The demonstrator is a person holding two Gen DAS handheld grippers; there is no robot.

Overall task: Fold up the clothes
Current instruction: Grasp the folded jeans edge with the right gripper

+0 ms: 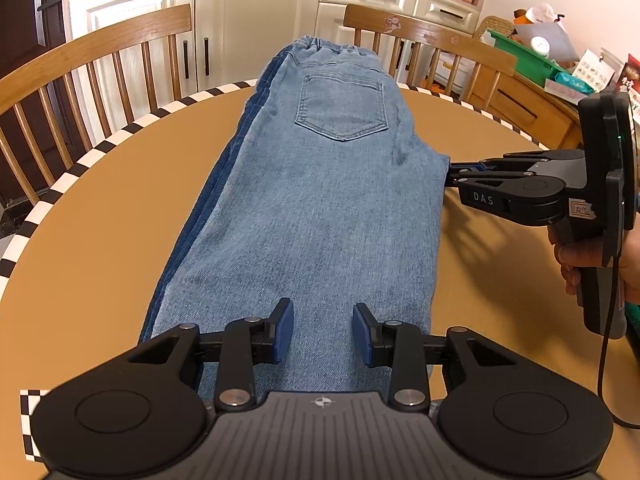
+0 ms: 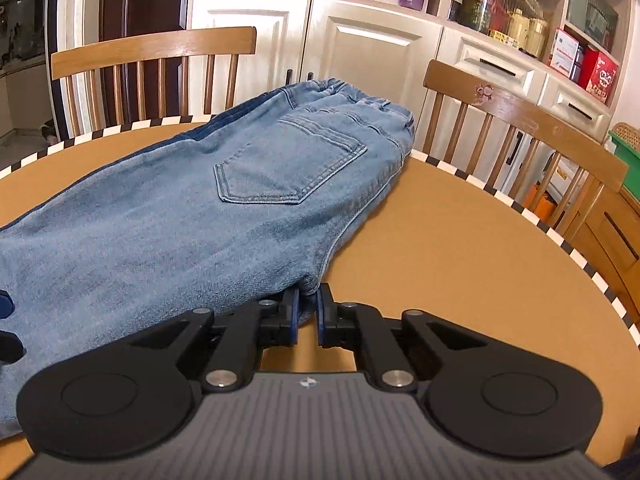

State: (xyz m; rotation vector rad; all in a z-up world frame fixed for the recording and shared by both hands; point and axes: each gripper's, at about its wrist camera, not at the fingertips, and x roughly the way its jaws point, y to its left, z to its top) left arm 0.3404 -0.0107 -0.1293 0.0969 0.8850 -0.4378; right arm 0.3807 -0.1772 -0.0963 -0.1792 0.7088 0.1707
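Blue jeans (image 1: 320,200) lying flat along the middle of the round brown table (image 1: 100,220), already doubled leg on leg, waistband at 12 o'clock in the left wrist view, back pocket (image 1: 342,108) facing up, darker stripe along the 9 o'clock edge. Right gripper (image 2: 307,312) pinched closed on a small corner of denim at the crotch point, at 3 o'clock of the garment; in the right wrist view a fold of cloth sitting between the blue pads. Left gripper (image 1: 322,332) partly open above the leg part at 6 o'clock, blue fingers (image 1: 282,332) standing apart over the cloth; contact with the cloth hard to judge, no pinch visible. Probably medium-heavy, thick and limp denim, not slippery, not fragile; likely to sag and drag when lifted, so better taken at seams or the doubled edge, with both layers together. Leg ends cut off below the left gripper body, so their position unknown. Lower layer hidden under the top one. Only some fingers of the person's hand (image 1: 600,264) visible at the right grip handle.
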